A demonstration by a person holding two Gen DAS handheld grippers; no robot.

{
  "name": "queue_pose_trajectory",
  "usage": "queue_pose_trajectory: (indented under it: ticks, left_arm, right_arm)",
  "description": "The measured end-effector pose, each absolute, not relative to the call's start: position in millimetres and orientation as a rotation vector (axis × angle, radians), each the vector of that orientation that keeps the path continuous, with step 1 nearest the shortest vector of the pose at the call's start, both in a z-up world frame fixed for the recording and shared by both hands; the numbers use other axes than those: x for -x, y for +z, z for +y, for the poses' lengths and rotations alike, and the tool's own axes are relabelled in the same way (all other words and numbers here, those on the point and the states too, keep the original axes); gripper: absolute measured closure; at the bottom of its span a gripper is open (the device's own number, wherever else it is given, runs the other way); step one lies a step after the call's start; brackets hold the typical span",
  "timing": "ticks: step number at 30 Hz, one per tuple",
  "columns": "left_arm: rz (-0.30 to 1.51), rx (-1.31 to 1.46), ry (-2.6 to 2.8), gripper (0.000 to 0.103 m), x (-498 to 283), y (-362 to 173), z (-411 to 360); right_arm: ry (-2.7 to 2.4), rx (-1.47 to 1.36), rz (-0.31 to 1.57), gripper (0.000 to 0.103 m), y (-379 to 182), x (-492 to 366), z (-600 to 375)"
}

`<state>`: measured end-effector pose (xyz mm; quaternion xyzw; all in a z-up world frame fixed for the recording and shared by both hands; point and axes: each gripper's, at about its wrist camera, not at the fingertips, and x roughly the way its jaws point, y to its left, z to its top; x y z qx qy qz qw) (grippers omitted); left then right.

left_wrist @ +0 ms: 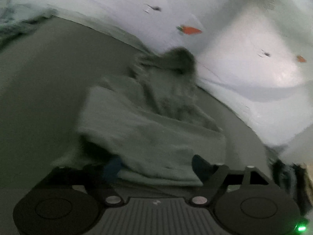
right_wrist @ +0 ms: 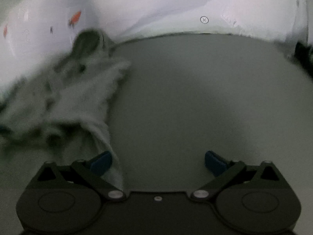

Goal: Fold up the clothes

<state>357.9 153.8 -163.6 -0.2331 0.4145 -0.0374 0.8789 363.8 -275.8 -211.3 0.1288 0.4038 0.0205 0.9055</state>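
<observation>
Grey garment (left_wrist: 148, 129) crumpled on grey table (right_wrist: 195, 98), white wall (right_wrist: 176, 4) behind; both tongs spread, empty.

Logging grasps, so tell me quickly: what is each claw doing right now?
Left claw: open, the grey garment lying between its fingers.
Right claw: open, holding nothing.

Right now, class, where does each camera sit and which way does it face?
Left wrist: sits on the left gripper, facing forward over the grey garment lying between its open fingers toward the white wall.
Right wrist: sits on the right gripper, open, facing the bare grey surface, garment off to the left.
Both share the garment, surface, wall and orange carrot sticker.
</observation>
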Motion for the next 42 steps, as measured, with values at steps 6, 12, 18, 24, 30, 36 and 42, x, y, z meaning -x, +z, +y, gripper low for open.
queue_pose_trajectory:
  ticks: [6,12,18,24,30,36,42]
  left_arm:
    - [0.938,0.365,0.123,0.017,-359.2,-179.6,172.3]
    - [0.993,0.315,0.121,0.0,-367.2,-202.0,167.8]
    - [1.019,0.197,0.144,0.0,-371.4,-207.4,151.1]
    - [1.024,0.207,0.14,0.0,-372.6,-208.3,154.0]
    - [1.046,0.214,0.149,0.0,-376.6,-207.4,154.8]
    - [1.049,0.213,0.149,0.0,-376.7,-207.0,153.9]
    - [1.037,0.213,0.152,0.0,-374.7,-207.8,153.0]
  right_arm:
    - [0.176,-0.396,0.682,0.001,-186.0,-374.3,-259.6]
    - [0.391,-0.519,0.769,0.0,-192.3,-418.1,-215.1]
    - [0.525,-0.459,0.833,0.001,-200.9,-455.2,-165.3]
    - [0.567,-0.426,0.888,0.045,-211.7,-474.0,-142.9]
    - [0.546,-0.394,0.928,0.07,-222.8,-479.5,-137.1]
    - [0.507,-0.383,0.939,0.098,-224.4,-478.6,-147.8]
    - [0.414,-0.322,0.926,0.098,-219.9,-471.6,-165.9]
